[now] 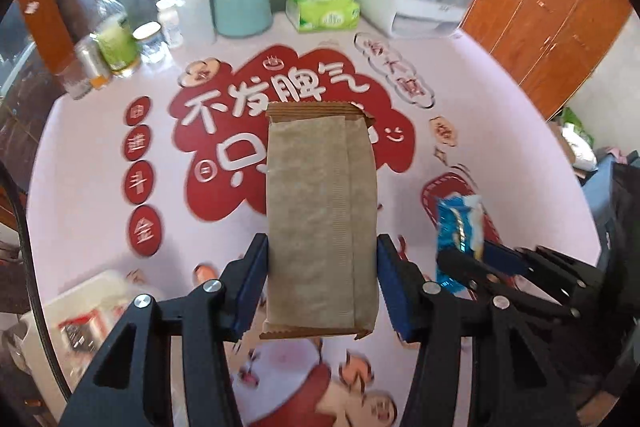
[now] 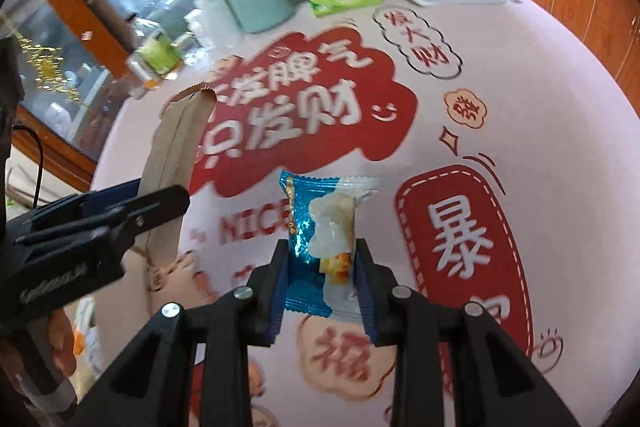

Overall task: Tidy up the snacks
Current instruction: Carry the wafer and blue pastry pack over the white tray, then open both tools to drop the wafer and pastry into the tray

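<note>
We hold a brown snack packet point(image 1: 322, 223) in our left gripper point(image 1: 322, 291); its jaws press on both long sides of the packet, above the pink tablecloth point(image 1: 88, 187). Our right gripper point(image 2: 322, 279) has narrow jaws closed on a small blue candy packet point(image 2: 316, 239). A white tray point(image 1: 80, 311) with snacks lies near the left edge.
</note>
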